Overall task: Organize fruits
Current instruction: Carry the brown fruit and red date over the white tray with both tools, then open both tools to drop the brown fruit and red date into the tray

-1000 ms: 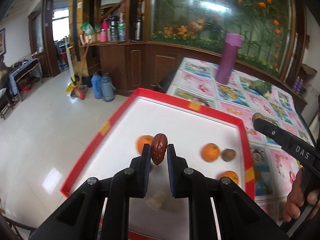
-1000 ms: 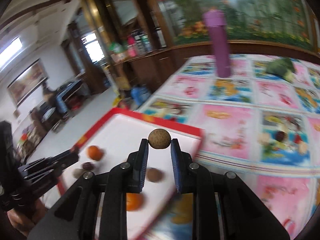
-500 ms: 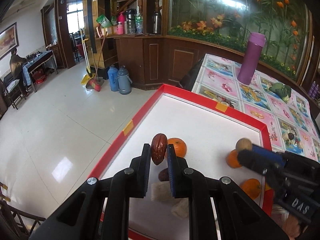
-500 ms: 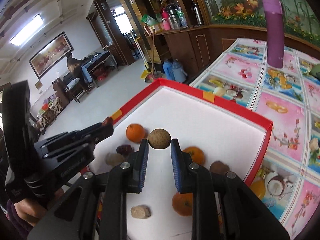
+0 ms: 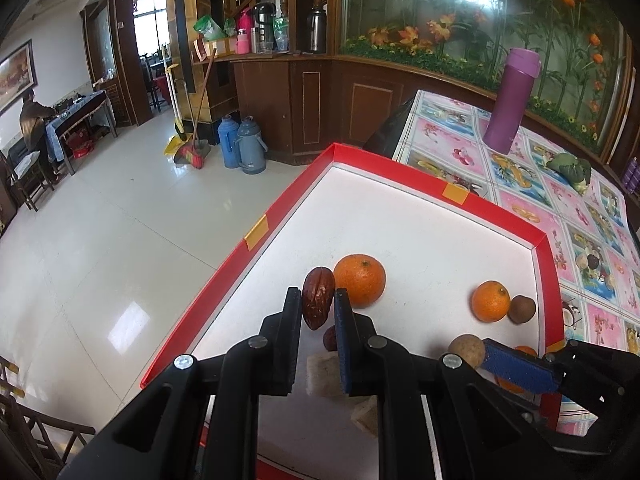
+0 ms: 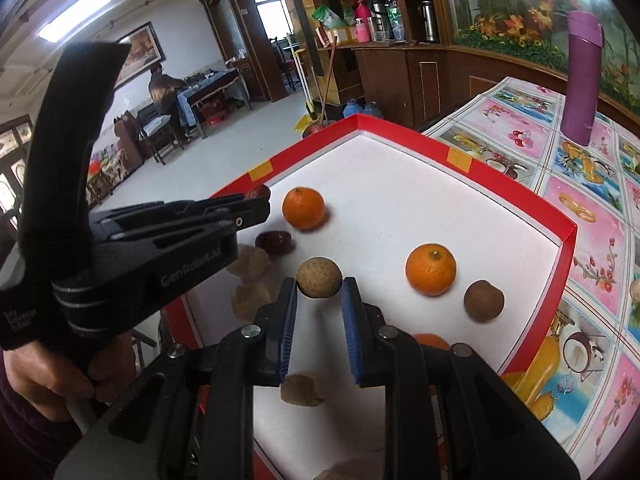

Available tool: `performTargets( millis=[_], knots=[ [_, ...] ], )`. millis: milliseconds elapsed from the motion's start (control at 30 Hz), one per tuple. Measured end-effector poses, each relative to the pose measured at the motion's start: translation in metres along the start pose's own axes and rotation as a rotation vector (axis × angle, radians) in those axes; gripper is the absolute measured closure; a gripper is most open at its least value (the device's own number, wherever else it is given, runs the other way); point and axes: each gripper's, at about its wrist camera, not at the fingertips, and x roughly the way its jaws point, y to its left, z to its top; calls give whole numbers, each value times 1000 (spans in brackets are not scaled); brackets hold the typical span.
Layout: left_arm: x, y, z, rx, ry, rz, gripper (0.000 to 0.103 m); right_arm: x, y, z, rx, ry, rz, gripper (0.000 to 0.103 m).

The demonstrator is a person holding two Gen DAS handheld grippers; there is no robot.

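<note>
Red-rimmed white tray point(image 5: 472, 198) sits at the corner of the table point(image 5: 580, 216), which has a floral cloth. Left tool point(image 5: 318, 304) is clamped on a dark red date point(image 5: 317, 302), held above the tray floor next to an orange point(image 5: 360, 280). Right tool point(image 6: 319, 294) grips a round tan longan point(image 6: 319, 282) between its blue pads, also over the tray. On the tray: second orange point(image 6: 431, 269) with a brown longan point(image 6: 483, 301) just beside it, another date point(image 6: 273, 241), several pale beige lumps point(image 6: 251, 262) near the tray's near edge. Purple bottle point(image 5: 512, 100) stands upright on the table, well apart from the tray.
</note>
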Motion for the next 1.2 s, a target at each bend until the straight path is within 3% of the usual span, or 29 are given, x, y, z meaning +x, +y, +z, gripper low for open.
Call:
performTargets(
  millis=[467,1033,1200],
  knots=[
    [3,0,-2,17,6,16,88,13,-3,-6,4,65,-47,78],
    [6,-3,-3,25,5,37,87,17,0,-7,-20,84,-68,78],
    [7,0,-3,15,8,41,79,17,1,-7,-32,88,-72,77]
  ],
)
